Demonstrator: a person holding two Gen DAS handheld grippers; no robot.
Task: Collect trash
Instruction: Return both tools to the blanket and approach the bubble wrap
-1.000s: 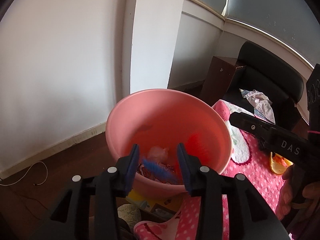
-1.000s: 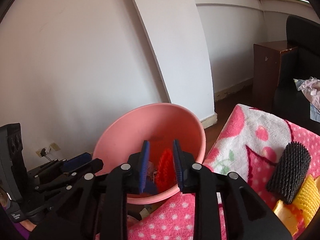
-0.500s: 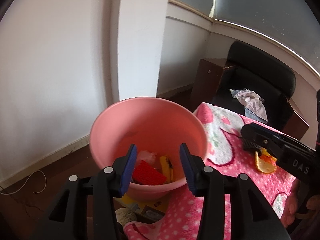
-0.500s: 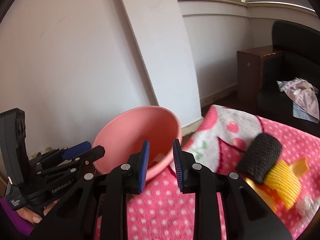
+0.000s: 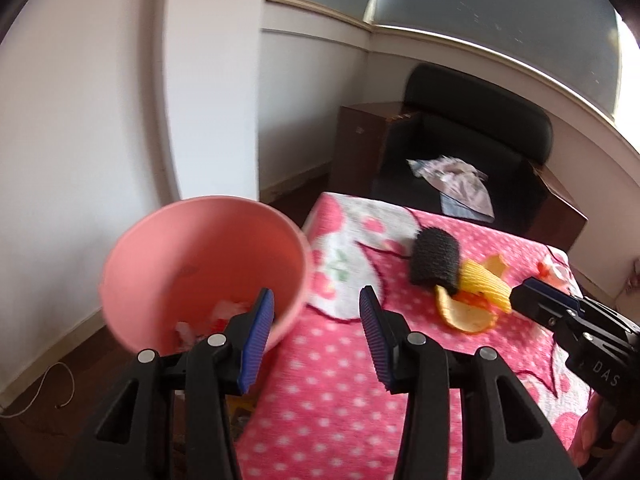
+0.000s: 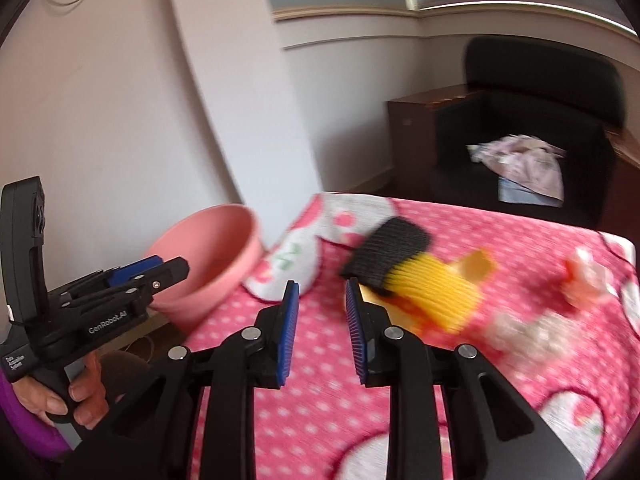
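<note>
Both views have swung from the pink plastic basin [image 5: 200, 264] toward the pink polka-dot blanket [image 5: 340, 400].
Your left gripper [image 5: 316, 332] has just opened wide and empty; your right gripper [image 6: 322, 312] stands narrower, also empty. Scraps lie in the basin at left; at right-centre, 1 black foam net [image 5: 434, 260], 1 yellow foam net [image 5: 486, 286] and orange peel [image 5: 464, 316] remain. Readable: "DAS", "GenRobot.AI".

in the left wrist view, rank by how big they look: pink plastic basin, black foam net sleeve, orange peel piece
1. pink plastic basin, clearly largest, though nearest the camera
2. black foam net sleeve
3. orange peel piece, close to the sleeve in apparent size, so that order is unsure
</note>
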